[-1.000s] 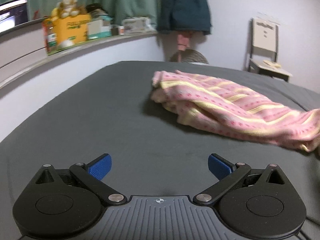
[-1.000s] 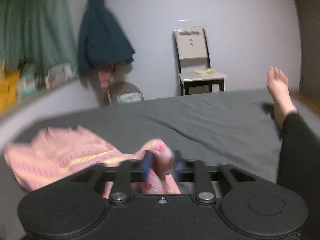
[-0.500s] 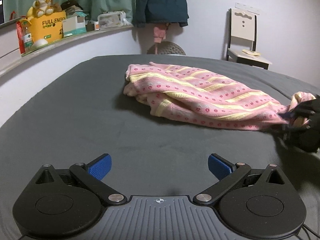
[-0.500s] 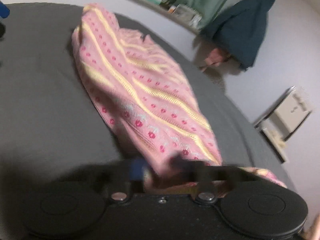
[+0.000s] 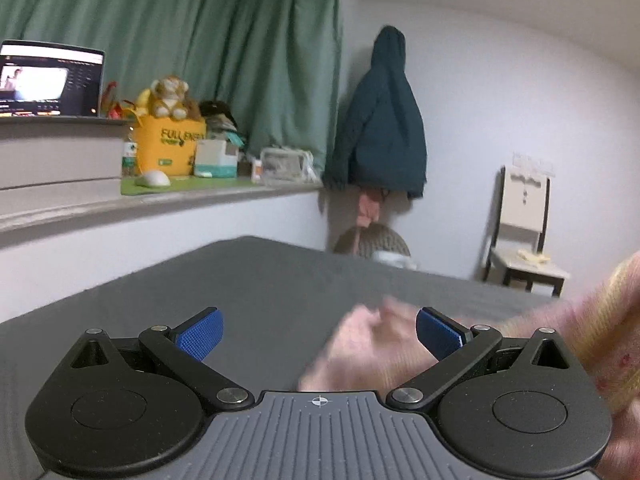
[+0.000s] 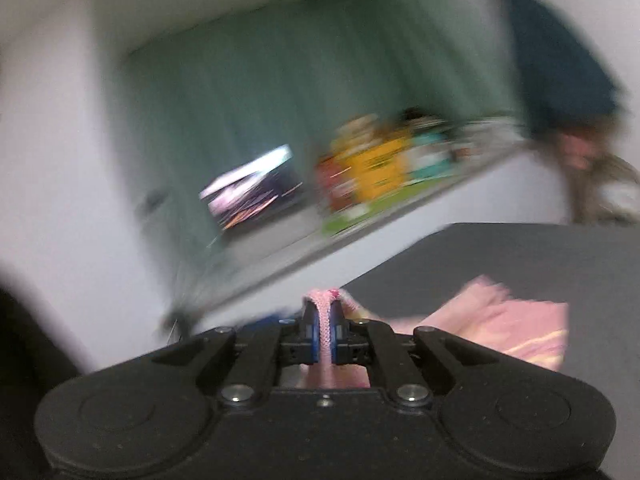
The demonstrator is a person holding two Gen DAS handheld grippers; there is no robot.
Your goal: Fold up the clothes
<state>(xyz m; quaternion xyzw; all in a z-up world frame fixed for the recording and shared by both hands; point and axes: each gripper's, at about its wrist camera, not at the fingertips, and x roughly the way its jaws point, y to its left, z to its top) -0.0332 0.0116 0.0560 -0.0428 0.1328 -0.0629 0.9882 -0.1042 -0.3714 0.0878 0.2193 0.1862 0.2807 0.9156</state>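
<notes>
Pink knit top [image 6: 504, 328] now up off the grey bed [image 5: 248, 288], unlike half a second back when spread flat across the middle. Clamped by one edge in the right gripper [image 6: 327, 334], rest trailing off toward 3 o'clock. Blurry fold flapping between the fingers of the left gripper [image 5: 318, 334], spread wide apart and holding nothing. Looks like a shake-out or lift before the first fold, so early days. Containers: yellow box [image 5: 170, 150] on the shelf [image 5: 200, 190] at 10 o'clock, stuffed monkey [image 5: 170, 96] perched on top, contents impossible to make out.
</notes>
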